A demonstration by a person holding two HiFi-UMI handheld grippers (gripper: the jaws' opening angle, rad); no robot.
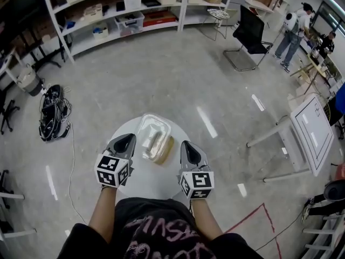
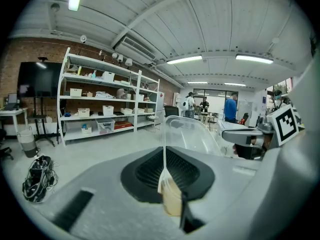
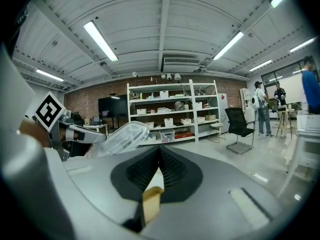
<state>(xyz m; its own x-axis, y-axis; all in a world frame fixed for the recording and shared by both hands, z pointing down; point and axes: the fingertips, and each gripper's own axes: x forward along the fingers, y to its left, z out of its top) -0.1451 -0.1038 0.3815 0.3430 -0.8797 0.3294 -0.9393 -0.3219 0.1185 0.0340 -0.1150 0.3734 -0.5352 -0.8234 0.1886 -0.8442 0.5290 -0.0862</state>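
White table (clear container atop)

Left tool, right tool, level side by side, jaws seemingly together

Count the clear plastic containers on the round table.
1: the clear plastic container, lid tilted up, on the round white table, its lid edge held by the left gripper, the shut right gripper beside it. None looks hidden.
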